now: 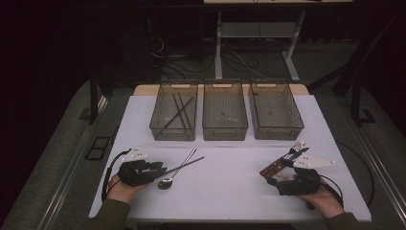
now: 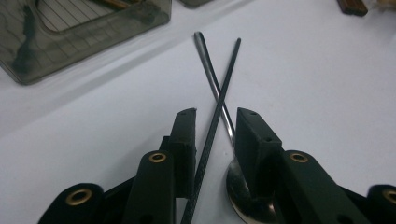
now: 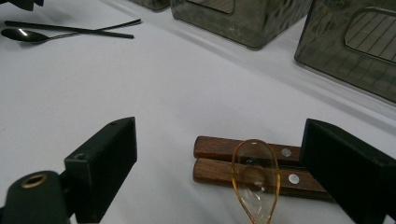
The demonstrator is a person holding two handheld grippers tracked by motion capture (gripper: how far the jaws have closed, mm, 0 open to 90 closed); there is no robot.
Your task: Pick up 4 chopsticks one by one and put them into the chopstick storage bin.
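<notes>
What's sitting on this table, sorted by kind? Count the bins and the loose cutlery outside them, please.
Bins: 3
Metal spoon: 1
Dark chopstick: 1
Wooden-handled pieces: 2
Clear amber spoon: 1
Total: 8
</notes>
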